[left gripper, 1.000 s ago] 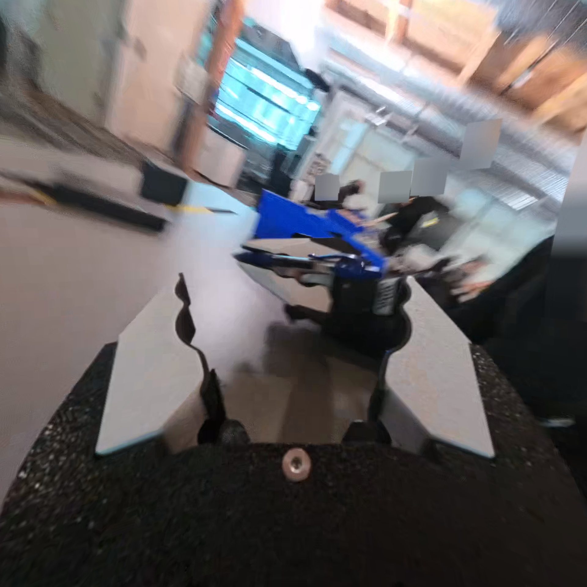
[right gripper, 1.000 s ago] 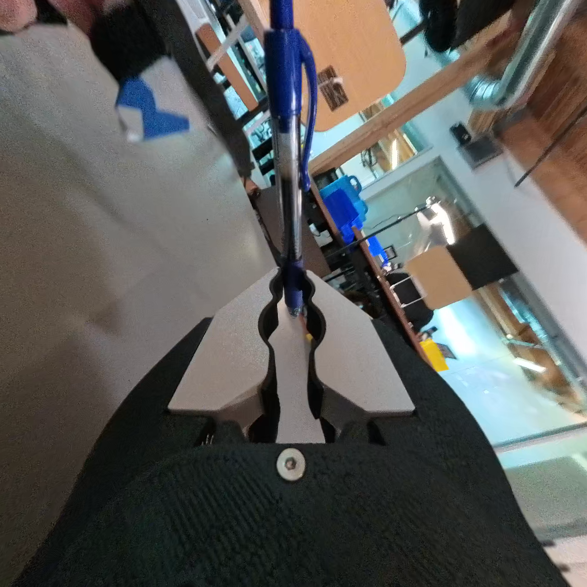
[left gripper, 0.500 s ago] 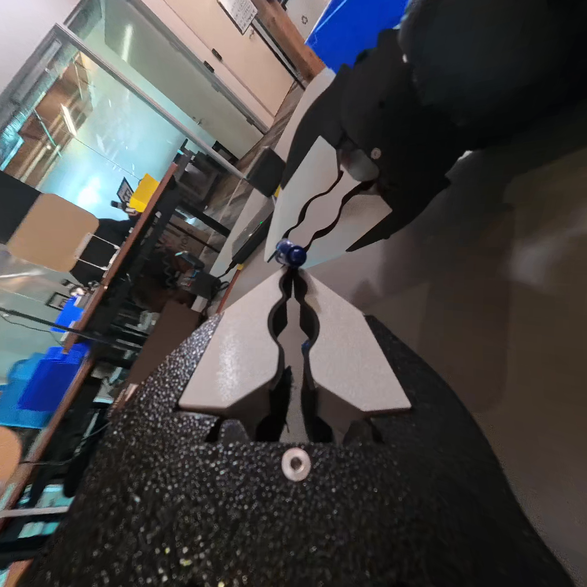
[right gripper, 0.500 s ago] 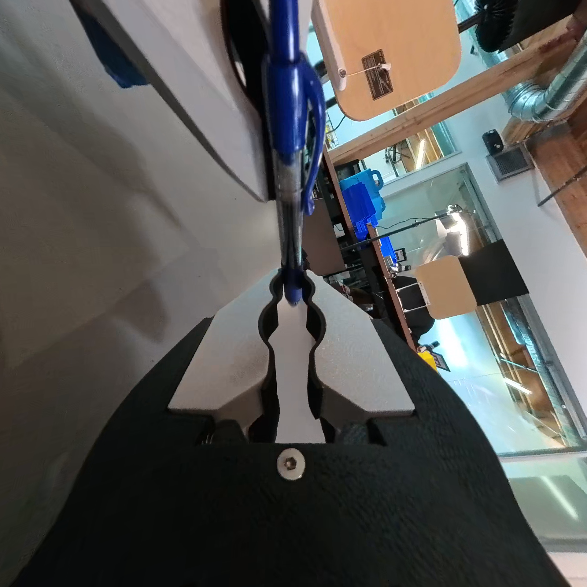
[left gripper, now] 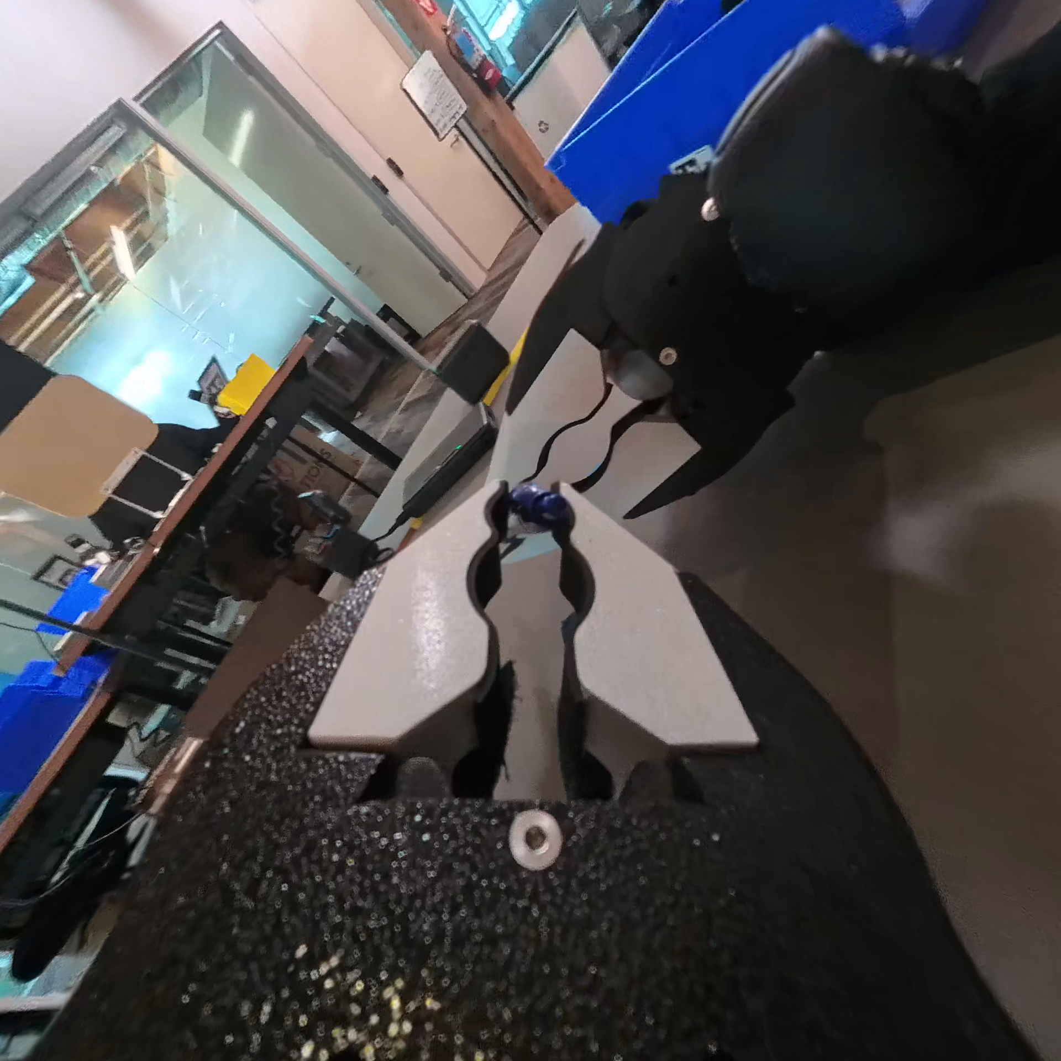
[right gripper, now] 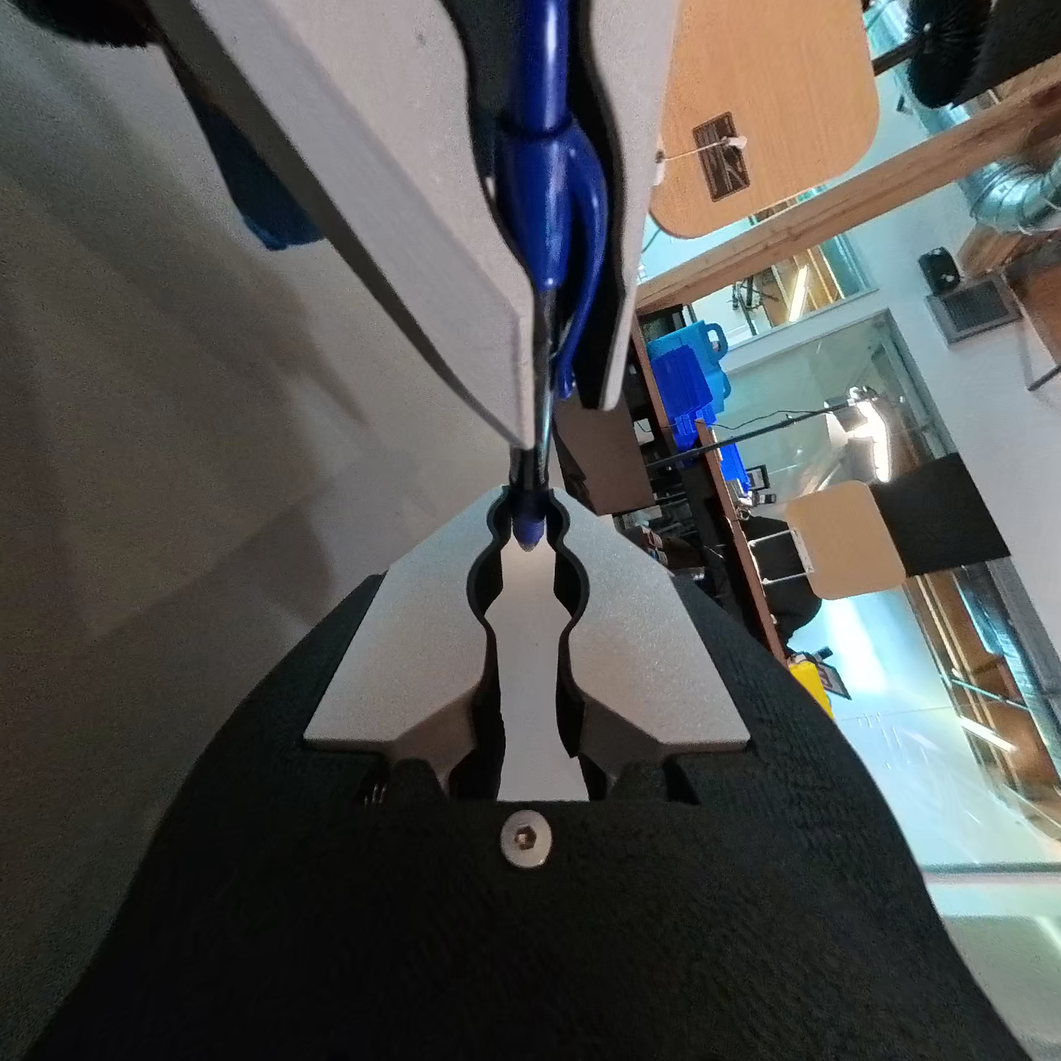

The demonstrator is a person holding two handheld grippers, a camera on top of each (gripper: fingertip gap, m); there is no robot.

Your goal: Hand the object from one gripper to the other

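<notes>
A blue pen (right gripper: pixel 545 189) with a clear barrel spans the gap between both grippers above a pale table (left gripper: pixel 947 574). My right gripper (right gripper: pixel 528 508) is shut on the pen's writing end at its fingertips. My left gripper (left gripper: pixel 528 496) is shut on the capped end (left gripper: pixel 537 508), seen end-on between its tips. In the right wrist view the left gripper's grey fingers (right gripper: pixel 402 201) come in from the top and enclose the cap and clip. In the left wrist view the right gripper's black body (left gripper: pixel 717 344) faces me at upper right. Most of the barrel is hidden there.
A blue bin (left gripper: pixel 660 126) stands behind the right gripper. Desks with a brown edge (left gripper: pixel 172 517), a yellow box (left gripper: pixel 247 384) and a glass wall (left gripper: pixel 201 258) lie to the left. A wooden chair back (right gripper: pixel 763 103) hangs at the upper right. The tips of one gripper are about 7 cm away from the tips of the other.
One second ago my left gripper was wide open and apart from the pen. It has since turned, met the pen's capped end and closed on it, and the cap now sits deeper between its fingers.
</notes>
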